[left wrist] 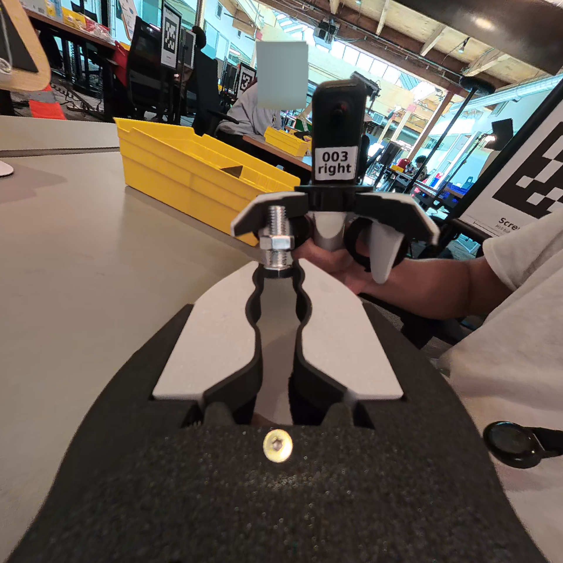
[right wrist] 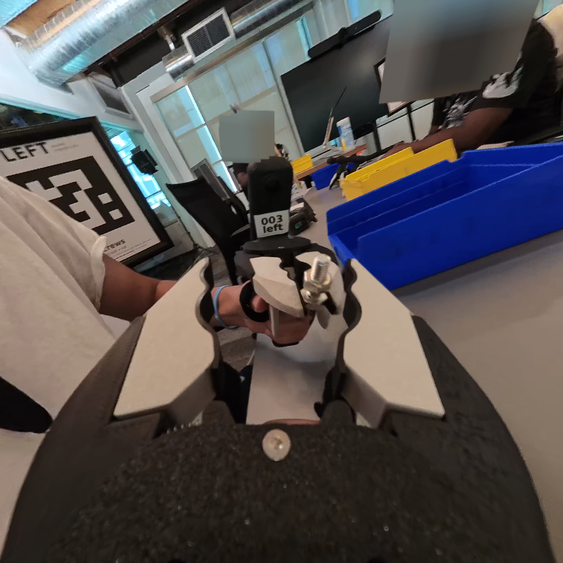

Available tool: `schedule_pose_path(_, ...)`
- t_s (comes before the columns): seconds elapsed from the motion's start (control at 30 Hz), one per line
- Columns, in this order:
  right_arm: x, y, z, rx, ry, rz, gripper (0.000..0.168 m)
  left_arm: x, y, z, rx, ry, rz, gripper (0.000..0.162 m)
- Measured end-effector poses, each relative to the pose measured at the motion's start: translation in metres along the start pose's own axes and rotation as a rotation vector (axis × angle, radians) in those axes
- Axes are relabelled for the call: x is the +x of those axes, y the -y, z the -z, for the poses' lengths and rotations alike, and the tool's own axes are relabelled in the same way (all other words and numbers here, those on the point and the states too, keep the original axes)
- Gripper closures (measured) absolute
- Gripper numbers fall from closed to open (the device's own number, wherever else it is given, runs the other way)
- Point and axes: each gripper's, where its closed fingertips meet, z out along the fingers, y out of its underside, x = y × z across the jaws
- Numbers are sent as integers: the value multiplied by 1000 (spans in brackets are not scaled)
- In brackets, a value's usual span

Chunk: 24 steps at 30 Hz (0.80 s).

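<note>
My left gripper (left wrist: 277, 271) is shut on the lower end of a silver threaded bolt (left wrist: 275, 225), which stands upright with a hex nut (left wrist: 276, 242) partway up its thread. The bolt's lower end is hidden between the fingers. My right gripper (left wrist: 332, 219) faces it with its jaws wide apart and empty. In the right wrist view my right gripper (right wrist: 278, 268) is open, and the left gripper (right wrist: 310, 294) beyond it holds the bolt (right wrist: 320, 268) and nut (right wrist: 316, 281). The bolt sits near the right gripper's right-hand finger; I cannot tell whether they touch.
A yellow bin (left wrist: 182, 170) stands on the grey table (left wrist: 76, 274) behind the bolt. A blue bin (right wrist: 441, 219) and another yellow bin (right wrist: 396, 170) stand on the table (right wrist: 487, 335). A framed marker board (right wrist: 70, 189) stands beside the person in a white shirt. Tip to tip, the grippers are about 4 cm apart.
</note>
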Motion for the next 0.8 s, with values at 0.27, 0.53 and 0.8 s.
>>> schedule_pose_path(0.27,-3,-19,-3,-39,21,-23,82,-3,-6,-3,-35,-9,-9,144)
schedule_pose_path(0.53,11,-6,28,-9,-36,12,106,-5,-8,-5,-45,-2,-8,144)
schedule_pose_path(0.8,8,-3,20,7,-10,5,99,-1,-11,-13,-63,-21,-16,144)
